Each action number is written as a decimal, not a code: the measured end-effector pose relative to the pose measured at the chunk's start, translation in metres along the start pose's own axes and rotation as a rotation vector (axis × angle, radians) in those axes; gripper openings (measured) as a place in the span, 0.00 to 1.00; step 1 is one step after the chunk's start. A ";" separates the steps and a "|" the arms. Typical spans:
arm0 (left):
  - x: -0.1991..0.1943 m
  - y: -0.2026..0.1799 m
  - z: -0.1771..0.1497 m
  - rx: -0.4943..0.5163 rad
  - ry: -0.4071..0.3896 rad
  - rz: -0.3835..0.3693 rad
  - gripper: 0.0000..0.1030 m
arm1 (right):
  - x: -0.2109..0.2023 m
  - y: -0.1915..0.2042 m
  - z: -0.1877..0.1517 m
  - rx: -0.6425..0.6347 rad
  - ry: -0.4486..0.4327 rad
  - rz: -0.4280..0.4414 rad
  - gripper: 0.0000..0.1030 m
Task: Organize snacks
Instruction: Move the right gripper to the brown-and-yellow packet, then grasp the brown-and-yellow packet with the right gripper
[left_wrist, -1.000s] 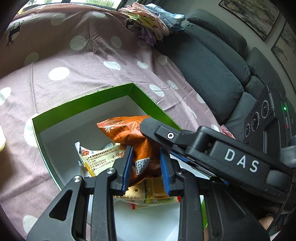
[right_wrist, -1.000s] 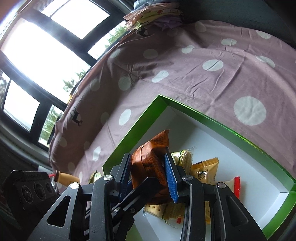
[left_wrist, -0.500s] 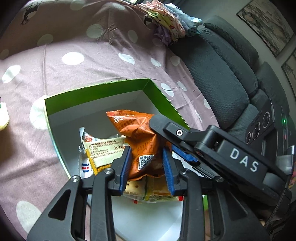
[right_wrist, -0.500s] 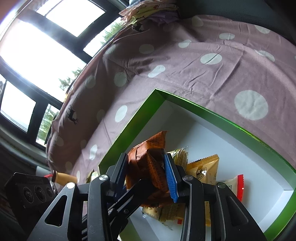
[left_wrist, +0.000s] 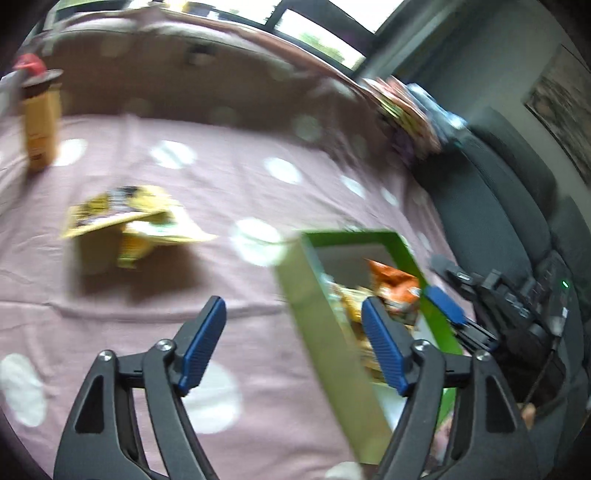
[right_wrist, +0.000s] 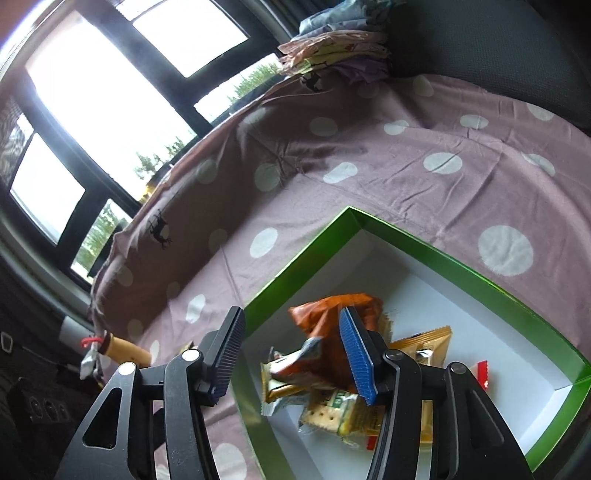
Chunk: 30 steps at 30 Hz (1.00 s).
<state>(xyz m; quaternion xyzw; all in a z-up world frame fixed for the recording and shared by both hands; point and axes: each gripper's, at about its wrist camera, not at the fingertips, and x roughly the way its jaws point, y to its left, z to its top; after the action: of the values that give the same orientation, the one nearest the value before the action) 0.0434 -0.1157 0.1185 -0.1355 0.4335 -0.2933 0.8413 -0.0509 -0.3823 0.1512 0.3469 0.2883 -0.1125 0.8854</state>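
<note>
Orange snack bag (right_wrist: 334, 332) perched loose atop box (right_wrist: 461, 258) pile; may slide. Right gripper (right_wrist: 291, 354) and left gripper (left_wrist: 295, 347) jaws opening, nothing gripped; yellow packets (left_wrist: 125, 225) remain outside.

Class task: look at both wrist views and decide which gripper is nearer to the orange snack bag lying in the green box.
Right. The right gripper hangs directly over the orange snack bag, jaws opening around it. The left gripper straddles the green box wall, beside the bag.

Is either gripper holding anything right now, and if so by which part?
Nothing is held. The left gripper is opening over the cloth and box wall; the right gripper is opening, its pads clear of the orange snack bag in the green box.
</note>
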 end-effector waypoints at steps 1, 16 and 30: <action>-0.006 0.013 0.002 -0.027 -0.025 0.035 0.80 | 0.001 0.005 -0.001 -0.013 0.004 0.023 0.60; -0.032 0.142 0.034 -0.348 -0.066 0.230 0.82 | 0.040 0.123 -0.014 -0.221 0.170 0.223 0.74; 0.033 0.196 0.061 -0.483 0.027 0.131 0.79 | 0.240 0.228 -0.049 -0.443 0.592 0.081 0.74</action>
<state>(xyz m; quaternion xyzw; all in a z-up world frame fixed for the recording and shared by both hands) 0.1812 0.0175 0.0388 -0.3004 0.5099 -0.1279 0.7959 0.2129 -0.1821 0.1063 0.1753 0.5355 0.0932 0.8209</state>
